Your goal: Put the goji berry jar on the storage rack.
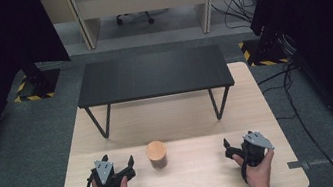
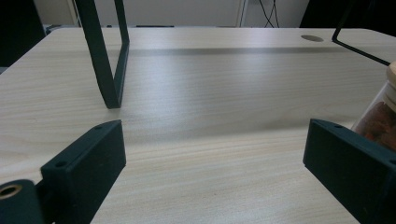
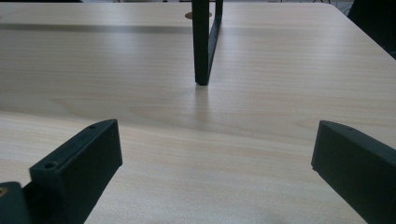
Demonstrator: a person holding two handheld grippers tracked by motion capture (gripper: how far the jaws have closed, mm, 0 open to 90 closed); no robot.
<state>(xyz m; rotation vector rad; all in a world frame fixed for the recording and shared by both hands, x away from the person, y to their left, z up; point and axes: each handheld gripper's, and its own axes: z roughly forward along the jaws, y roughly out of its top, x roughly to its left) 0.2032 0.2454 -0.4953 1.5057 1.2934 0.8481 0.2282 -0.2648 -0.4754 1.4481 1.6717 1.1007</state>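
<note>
Both grippers rest near the table's (image 1: 178,117) front edge: left gripper (image 1: 118,168) and right gripper (image 1: 236,149) gape with nothing between, jar (image 1: 156,155) standing between them.

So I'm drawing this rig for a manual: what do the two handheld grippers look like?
Both match. The left gripper and right gripper have black bodies, each topped by a grey three-cornered plate with small holes. Each has two blocky black jaws with flat inner faces and screw holes along the top edge. A black cable loops back from each. The person's forearms are bare, no sleeves in view.
</note>
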